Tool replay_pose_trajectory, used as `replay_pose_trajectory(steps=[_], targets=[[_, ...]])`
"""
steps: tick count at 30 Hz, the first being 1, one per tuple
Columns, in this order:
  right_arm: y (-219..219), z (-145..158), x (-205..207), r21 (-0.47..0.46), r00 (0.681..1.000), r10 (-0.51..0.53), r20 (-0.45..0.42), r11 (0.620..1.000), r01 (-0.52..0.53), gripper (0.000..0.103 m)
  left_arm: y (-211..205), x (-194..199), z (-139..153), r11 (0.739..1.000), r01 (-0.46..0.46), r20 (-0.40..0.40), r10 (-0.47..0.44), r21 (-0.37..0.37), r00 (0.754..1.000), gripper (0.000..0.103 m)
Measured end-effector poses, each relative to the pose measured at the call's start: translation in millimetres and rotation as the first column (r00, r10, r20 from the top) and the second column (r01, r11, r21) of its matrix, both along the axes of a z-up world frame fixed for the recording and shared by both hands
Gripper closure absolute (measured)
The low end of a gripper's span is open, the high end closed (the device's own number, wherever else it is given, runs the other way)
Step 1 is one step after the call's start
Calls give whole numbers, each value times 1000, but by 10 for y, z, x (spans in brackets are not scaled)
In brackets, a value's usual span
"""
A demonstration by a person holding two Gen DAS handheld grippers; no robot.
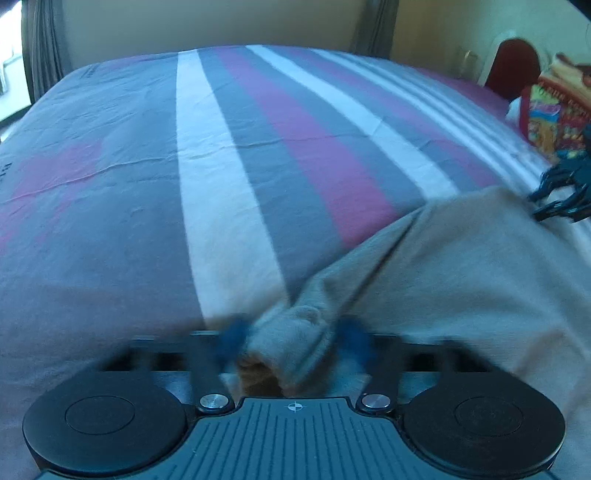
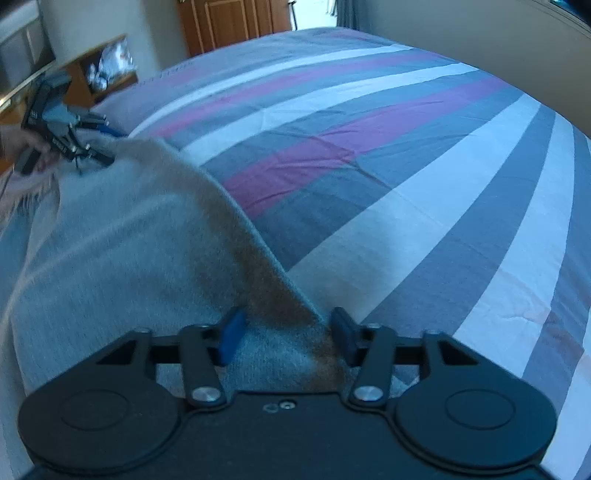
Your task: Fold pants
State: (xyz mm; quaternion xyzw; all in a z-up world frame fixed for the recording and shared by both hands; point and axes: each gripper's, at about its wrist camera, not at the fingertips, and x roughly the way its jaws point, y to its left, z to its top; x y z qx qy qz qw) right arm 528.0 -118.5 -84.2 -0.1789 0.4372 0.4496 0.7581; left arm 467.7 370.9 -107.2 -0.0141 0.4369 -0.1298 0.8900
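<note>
Light grey pants [image 1: 461,266] lie across the striped bed, stretched between my two grippers. My left gripper [image 1: 295,332] is shut on a bunched corner of the pants between its blue fingers [image 1: 236,332]. In the right wrist view the pants [image 2: 122,240] run from my right gripper [image 2: 288,328] back to the left gripper [image 2: 88,147]. The right gripper's blue fingers [image 2: 232,332] stand on either side of a taut fold of the pants. The right gripper also shows in the left wrist view [image 1: 557,192] at the far edge of the pants.
The bed cover [image 1: 229,166] has grey, white and purple stripes. A colourful bag [image 1: 557,110] and a red chair [image 1: 513,66] stand at the bed's right. A wooden shelf [image 2: 103,70] and a door [image 2: 236,18] show beyond the bed.
</note>
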Motion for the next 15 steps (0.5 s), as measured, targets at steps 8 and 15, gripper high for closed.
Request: replay_pose_trajectory(steps=[8, 15], targets=[[-177, 435, -591, 15, 971, -39, 236, 999, 37, 97, -258, -598, 612, 991, 17, 193, -43, 135, 980, 83], [-665, 1325, -1931, 83, 885, -8, 465, 996, -35, 97, -411, -1661, 1258, 981, 53, 335, -114, 186, 935, 83]])
